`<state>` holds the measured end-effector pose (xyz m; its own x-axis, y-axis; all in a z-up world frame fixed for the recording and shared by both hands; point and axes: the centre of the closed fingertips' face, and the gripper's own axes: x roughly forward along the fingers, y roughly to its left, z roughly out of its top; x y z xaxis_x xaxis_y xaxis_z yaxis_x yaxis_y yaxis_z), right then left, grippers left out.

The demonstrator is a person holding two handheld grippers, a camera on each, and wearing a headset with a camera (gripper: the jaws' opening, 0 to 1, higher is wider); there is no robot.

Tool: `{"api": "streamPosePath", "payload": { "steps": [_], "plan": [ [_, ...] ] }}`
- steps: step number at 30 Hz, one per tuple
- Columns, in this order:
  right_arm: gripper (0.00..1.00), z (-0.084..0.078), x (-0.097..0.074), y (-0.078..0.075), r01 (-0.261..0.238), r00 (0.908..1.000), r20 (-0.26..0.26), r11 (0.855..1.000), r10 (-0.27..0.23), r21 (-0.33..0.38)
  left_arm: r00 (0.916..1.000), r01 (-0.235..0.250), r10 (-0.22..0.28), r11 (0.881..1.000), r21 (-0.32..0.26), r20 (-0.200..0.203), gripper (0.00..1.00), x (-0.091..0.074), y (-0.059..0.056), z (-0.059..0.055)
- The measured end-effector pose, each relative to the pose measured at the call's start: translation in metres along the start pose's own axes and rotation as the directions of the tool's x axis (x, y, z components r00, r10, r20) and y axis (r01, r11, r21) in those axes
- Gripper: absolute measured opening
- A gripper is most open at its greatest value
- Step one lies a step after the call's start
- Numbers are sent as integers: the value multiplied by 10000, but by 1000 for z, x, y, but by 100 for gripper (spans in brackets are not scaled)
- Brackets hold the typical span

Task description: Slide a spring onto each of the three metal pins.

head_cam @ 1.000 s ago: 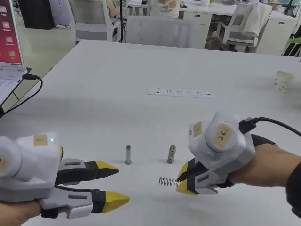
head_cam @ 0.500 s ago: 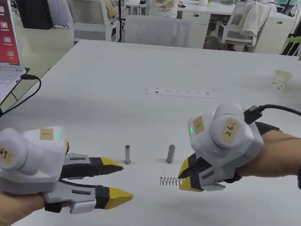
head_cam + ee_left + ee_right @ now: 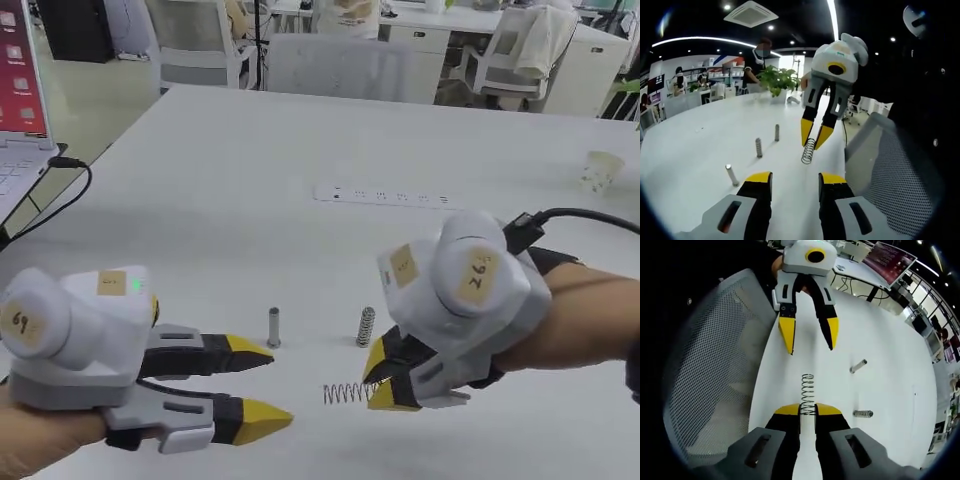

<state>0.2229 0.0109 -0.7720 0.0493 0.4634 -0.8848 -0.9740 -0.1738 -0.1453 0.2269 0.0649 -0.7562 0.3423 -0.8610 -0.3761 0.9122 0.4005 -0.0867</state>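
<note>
Spring (image 3: pixel 345 392) pinched by one end in the right claw (image 3: pixel 378 385), just this side of the bare pin (image 3: pixel 273 327), free end out presumably for threading on, left claw (image 3: pixel 272 386) gaping beside it.

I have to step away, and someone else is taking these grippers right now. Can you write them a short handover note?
Left gripper: open, holding nothing, low over the near part of the table.
Right gripper: shut on one end of a loose spring, whose free end points toward the left gripper.
Pins: the bare pin stands upright. The sprung pin beside it wears a spring. The left gripper view shows a third pin farther along; whether it has a spring is too small to tell.
Done: one pin fitted.
Left: slide the held spring onto the bare pin, then check the third pin.
</note>
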Motion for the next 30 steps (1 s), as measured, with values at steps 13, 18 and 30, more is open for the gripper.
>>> {"api": "streamPosePath", "payload": {
  "steps": [13, 18, 30],
  "plan": [
    [8, 16, 0, 3, -151, 9999, 48, 9990, 154, -426, 9999, 124, -124, 9999, 49, 114, 29, 3, -5, 4],
    [8, 21, 1, 3, -171, 9998, 78, 9985, 175, -521, 9998, 162, -163, 9999, 59, 147, 28, 4, -6, 5],
    [8, 34, 3, 1, -164, 9995, 242, 9972, 182, -724, 9997, 162, -164, 9998, 109, 200, 27, 4, -7, 7]
  ]
}}
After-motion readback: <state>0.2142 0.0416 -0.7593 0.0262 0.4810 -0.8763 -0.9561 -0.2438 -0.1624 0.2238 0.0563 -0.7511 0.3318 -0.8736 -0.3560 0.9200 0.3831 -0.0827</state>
